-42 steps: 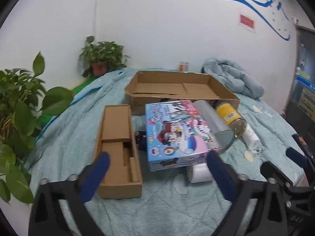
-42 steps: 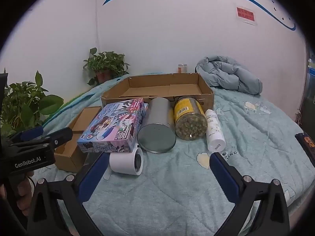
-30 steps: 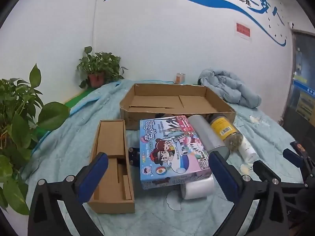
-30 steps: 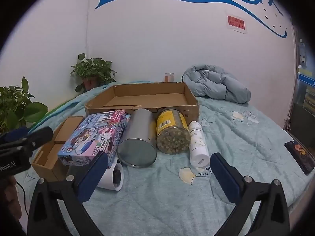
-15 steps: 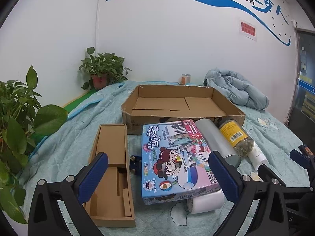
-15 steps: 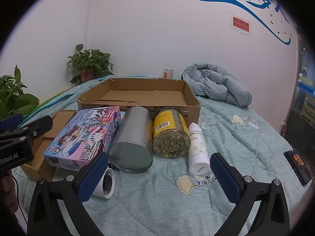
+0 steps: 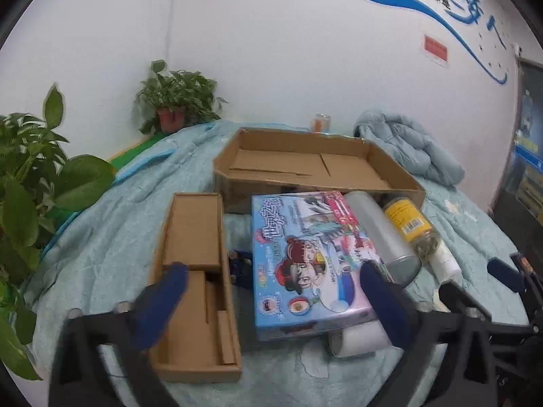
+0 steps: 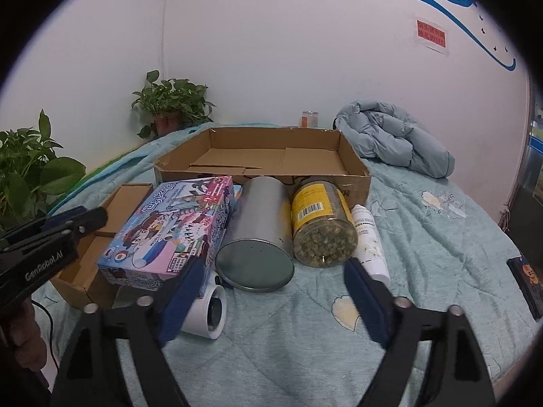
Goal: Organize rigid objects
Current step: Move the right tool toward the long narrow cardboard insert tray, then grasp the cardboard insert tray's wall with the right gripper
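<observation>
Cardboard tray [image 8: 353, 164] empty | puzzle box [image 8: 176, 234], tin [image 8: 254, 234], jar [image 8: 320, 227], bottle [image 8: 370, 240] still outside on bed | left gripper [image 7: 271, 302] spread, right gripper [image 8: 271, 295] spread but just narrowing, both holding nothing

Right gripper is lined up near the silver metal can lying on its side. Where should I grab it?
Take the silver metal can across its round body near the open front end, coming from above. Its sides are crowded by the colourful cartoon box and the yellow-labelled jar.

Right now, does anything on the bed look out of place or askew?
Yes. The metal can, the jar and the white bottle all lie on their sides. The game box sits tilted, its near end propped on a white roll. Nothing looks spilled or broken.
</observation>
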Available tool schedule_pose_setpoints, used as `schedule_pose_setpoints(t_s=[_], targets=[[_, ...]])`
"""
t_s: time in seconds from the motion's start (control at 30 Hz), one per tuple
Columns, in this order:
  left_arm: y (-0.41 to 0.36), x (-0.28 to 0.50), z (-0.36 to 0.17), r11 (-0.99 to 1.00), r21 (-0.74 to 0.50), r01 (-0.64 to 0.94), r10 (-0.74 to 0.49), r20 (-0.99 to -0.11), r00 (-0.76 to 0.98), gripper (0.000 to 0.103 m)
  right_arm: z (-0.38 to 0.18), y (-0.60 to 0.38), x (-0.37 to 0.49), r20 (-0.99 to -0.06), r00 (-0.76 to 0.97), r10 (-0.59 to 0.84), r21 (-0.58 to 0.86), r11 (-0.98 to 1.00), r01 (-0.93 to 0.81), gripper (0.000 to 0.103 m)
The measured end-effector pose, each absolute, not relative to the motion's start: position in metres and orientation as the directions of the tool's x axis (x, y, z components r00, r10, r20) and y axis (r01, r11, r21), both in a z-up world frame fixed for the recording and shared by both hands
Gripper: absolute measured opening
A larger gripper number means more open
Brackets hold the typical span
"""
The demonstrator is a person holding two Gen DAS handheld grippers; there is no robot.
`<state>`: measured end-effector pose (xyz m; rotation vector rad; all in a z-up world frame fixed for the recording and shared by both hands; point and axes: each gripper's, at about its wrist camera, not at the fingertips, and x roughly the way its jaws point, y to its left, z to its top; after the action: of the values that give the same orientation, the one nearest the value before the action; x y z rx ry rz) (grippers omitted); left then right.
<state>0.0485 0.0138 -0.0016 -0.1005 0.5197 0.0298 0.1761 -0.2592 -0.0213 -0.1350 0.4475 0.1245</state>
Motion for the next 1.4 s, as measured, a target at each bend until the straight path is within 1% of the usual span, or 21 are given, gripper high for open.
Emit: schedule_pose_setpoints(t_s=[0.07,0.2,0.27,0.3,0.37,0.47,0.57,0.63,0.8,0.83,0.87,0.9,0.97,1.0,1.07,1.17,1.23,1.27,1.3,1.37,1.4], targets=[[0.02,0.051,-0.003,0.993,-0.093,-0.071,0.017,-0.488,0.873,0.103,-0.022,-0.252,0.178,-0.448,0.89,0.083,-0.129,0.979,-0.156,0.095],[0.038,0.058,-0.009,0.991,-0.107,-0.085,0.017,-0.526,0.85,0.103,-0.023,-0.239,0.184,-0.48,0.869,0.119,-0.116,0.973,-0.197,0.096],[0.047,0.059,-0.013,0.989,-0.121,-0.087,0.008,-0.539,0.842,0.103,-0.024,-0.231,0.187,-0.499,0.853,0.151,-0.102,0.968,-0.231,0.099],[0.053,0.059,-0.016,0.988,-0.123,-0.092,0.01,-0.547,0.837,0.103,-0.023,-0.228,0.188,-0.502,0.848,0.166,-0.086,0.967,-0.241,0.103],[0.063,0.058,-0.019,0.987,-0.123,-0.101,0.016,-0.557,0.83,0.103,-0.023,-0.221,0.189,-0.503,0.844,0.184,-0.068,0.966,-0.251,0.103],[0.081,0.056,-0.026,0.985,-0.136,-0.108,0.01,-0.577,0.817,0.103,-0.022,-0.203,0.188,-0.495,0.846,0.2,-0.105,0.952,-0.286,0.103],[0.098,0.051,-0.033,0.981,-0.15,-0.122,0.009,-0.596,0.803,0.103,-0.023,-0.188,0.189,-0.521,0.812,0.263,-0.092,0.929,-0.359,0.103],[0.112,0.051,-0.038,0.975,-0.175,-0.137,-0.001,-0.621,0.784,0.103,-0.025,-0.179,0.188,-0.533,0.775,0.34,-0.045,0.903,-0.427,0.103],[0.147,0.051,-0.055,0.937,-0.306,-0.167,-0.084,-0.663,0.744,0.101,-0.033,-0.15,0.174,-0.521,0.714,0.467,-0.044,0.821,-0.569,0.102],[0.153,0.052,-0.059,0.93,-0.322,-0.174,-0.094,-0.67,0.736,0.098,-0.035,-0.146,0.175,-0.53,0.711,0.463,-0.046,0.821,-0.569,0.102],[0.159,0.053,-0.064,0.921,-0.348,-0.173,-0.12,-0.677,0.726,0.091,-0.038,-0.141,0.177,-0.543,0.701,0.462,-0.039,0.82,-0.571,0.102],[0.162,0.055,-0.068,0.915,-0.367,-0.168,-0.142,-0.683,0.717,0.087,-0.04,-0.137,0.18,-0.561,0.684,0.465,-0.027,0.816,-0.577,0.102],[0.165,0.057,-0.074,0.903,-0.404,-0.147,-0.199,-0.696,0.689,0.065,-0.043,-0.133,0.183,-0.574,0.674,0.464,-0.013,0.819,-0.574,0.102],[0.165,0.06,-0.078,0.905,-0.403,-0.136,-0.218,-0.714,0.665,0.06,-0.044,-0.13,0.185,-0.577,0.674,0.461,-0.012,0.821,-0.571,0.102],[0.161,0.063,-0.084,0.916,-0.382,-0.123,-0.224,-0.74,0.634,0.043,-0.046,-0.126,0.184,-0.585,0.663,0.467,-0.001,0.817,-0.577,0.101],[0.153,0.066,-0.088,0.925,-0.363,-0.115,-0.224,-0.762,0.607,0.031,-0.05,-0.115,0.186,-0.604,0.654,0.456,-0.018,0.813,-0.583,0.094],[0.153,0.069,-0.089,0.929,-0.344,-0.135,-0.205,-0.785,0.585,0.024,-0.05,-0.112,0.187,-0.613,0.641,0.461,-0.01,0.807,-0.59,0.084],[0.154,0.07,-0.088,0.932,-0.334,-0.141,-0.2,-0.797,0.57,0.023,-0.049,-0.11,0.188,-0.617,0.633,0.468,0.002,0.805,-0.593,0.081],[0.153,0.074,-0.088,0.933,-0.331,-0.141,-0.2,-0.803,0.561,0.022,-0.048,-0.109,0.189,-0.619,0.625,0.475,0.018,0.804,-0.594,0.076],[0.154,0.075,-0.085,0.938,-0.316,-0.142,-0.193,-0.816,0.545,0.021,-0.048,-0.104,0.192,-0.633,0.612,0.474,0.03,0.805,-0.593,0.074],[0.154,0.076,-0.084,0.941,-0.305,-0.145,-0.184,-0.824,0.536,0.021,-0.048,-0.101,0.193,-0.643,0.603,0.472,0.031,0.803,-0.596,0.069]])
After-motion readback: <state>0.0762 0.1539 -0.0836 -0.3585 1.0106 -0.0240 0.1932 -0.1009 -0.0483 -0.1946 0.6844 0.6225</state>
